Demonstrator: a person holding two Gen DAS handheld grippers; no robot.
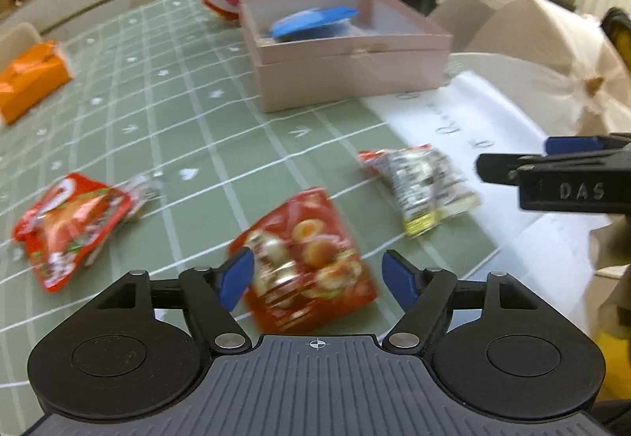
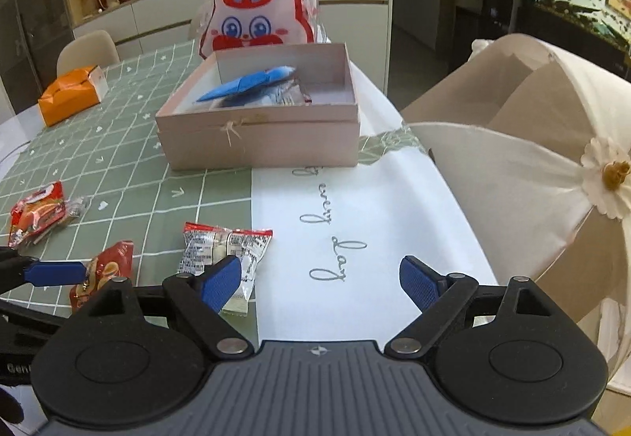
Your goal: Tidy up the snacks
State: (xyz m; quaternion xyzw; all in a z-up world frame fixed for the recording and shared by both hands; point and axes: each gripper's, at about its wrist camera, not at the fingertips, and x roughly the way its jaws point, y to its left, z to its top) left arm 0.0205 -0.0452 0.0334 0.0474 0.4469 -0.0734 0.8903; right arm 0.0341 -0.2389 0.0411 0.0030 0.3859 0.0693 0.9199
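Observation:
My left gripper (image 1: 317, 278) is open and points down at a red snack packet (image 1: 311, 266) lying between its blue pads on the green checked tablecloth; the right pad stands clear of it. A second red packet (image 1: 67, 223) lies to the left, and a silver-backed packet (image 1: 422, 187) to the right. My right gripper (image 2: 319, 280) is open over the white cloth strip, nothing between its fingers; the silver-backed packet (image 2: 224, 250) lies just beyond its left finger. Further back stands the open pink box (image 2: 256, 144), holding a blue packet (image 2: 252, 83) and other wrappers.
A rabbit-shaped bag (image 2: 260, 2) stands behind the box. An orange box (image 2: 71, 92) sits at the far left of the table. A chair with a white cover and daisy bow (image 2: 532, 159) is close to the table's right edge. Shelves line the back wall.

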